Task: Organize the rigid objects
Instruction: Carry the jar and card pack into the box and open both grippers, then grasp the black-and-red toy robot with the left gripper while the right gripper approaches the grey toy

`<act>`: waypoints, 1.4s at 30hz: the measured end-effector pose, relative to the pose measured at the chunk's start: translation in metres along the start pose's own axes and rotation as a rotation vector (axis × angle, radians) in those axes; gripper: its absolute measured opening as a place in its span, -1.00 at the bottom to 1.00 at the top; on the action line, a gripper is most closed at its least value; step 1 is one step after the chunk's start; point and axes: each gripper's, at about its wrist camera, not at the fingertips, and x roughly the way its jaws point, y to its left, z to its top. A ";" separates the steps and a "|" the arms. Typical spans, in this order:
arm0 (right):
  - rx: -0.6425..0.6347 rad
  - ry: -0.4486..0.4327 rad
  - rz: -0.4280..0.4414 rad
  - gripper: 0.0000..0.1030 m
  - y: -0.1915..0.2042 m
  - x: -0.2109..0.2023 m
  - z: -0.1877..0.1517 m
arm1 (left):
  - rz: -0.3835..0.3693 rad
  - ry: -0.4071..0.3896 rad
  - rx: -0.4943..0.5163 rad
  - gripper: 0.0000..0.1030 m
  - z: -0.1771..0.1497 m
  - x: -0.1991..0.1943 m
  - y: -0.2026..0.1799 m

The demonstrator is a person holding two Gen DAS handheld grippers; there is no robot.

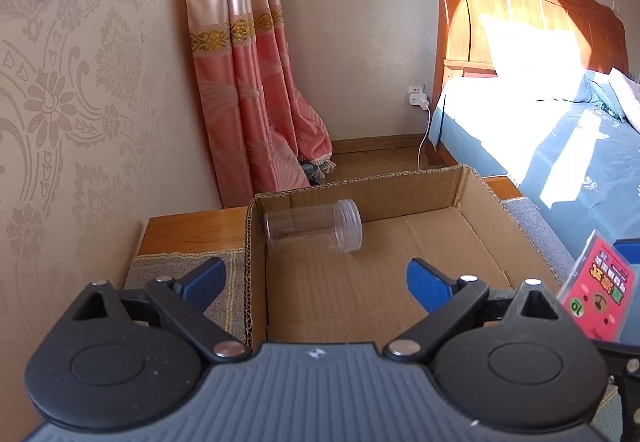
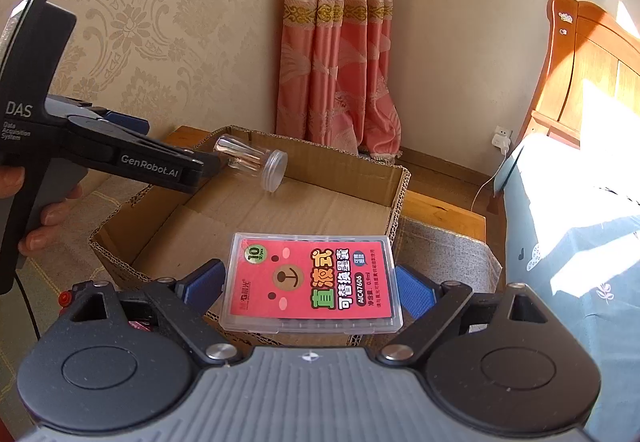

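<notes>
A clear plastic jar (image 1: 316,228) (image 2: 252,159) lies on its side in the far left corner of an open cardboard box (image 1: 400,193) (image 2: 340,165). My left gripper (image 1: 316,274) hovers over the box's near left edge. Its jaws stand wide open with nothing between them, and the jar lies a little ahead of them. My right gripper (image 2: 310,278) is shut on a flat clear case with a red label (image 2: 310,282) (image 1: 600,294), one blue pad on each side. It holds the case above the box's near right rim.
The box sits on a grey mat (image 2: 444,254) over a low wooden stand (image 1: 192,230). A pink curtain (image 1: 248,81) hangs behind. A bed with a blue sheet (image 1: 560,145) is on the right, and a charger cable (image 1: 424,137) hangs from a wall socket.
</notes>
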 end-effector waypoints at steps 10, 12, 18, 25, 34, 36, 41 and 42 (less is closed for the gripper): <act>0.035 0.031 -0.002 0.82 -0.007 0.033 0.026 | 0.044 -0.039 -0.035 0.95 -0.045 -0.070 0.015; 0.048 0.037 0.000 0.82 -0.010 0.046 0.039 | 0.053 -0.040 -0.070 0.95 -0.056 -0.080 0.020; 0.101 0.009 -0.044 1.00 -0.016 0.077 0.071 | 0.059 -0.019 -0.084 0.95 -0.081 -0.091 0.026; 0.070 0.041 -0.087 1.00 -0.009 0.071 0.067 | 0.072 0.004 -0.103 0.95 -0.091 -0.095 0.041; 0.049 0.043 -0.117 1.00 0.006 0.031 0.040 | 0.068 0.004 -0.090 0.95 -0.111 -0.110 0.044; 0.049 0.036 -0.112 1.00 0.010 0.019 0.030 | 0.066 -0.004 -0.089 0.96 -0.117 -0.114 0.045; 0.064 0.022 -0.068 1.00 0.024 -0.011 -0.006 | 0.063 0.001 -0.095 0.96 -0.135 -0.119 0.050; 0.069 0.021 -0.063 1.00 0.026 -0.015 -0.013 | 0.061 0.013 -0.101 0.96 -0.138 -0.118 0.051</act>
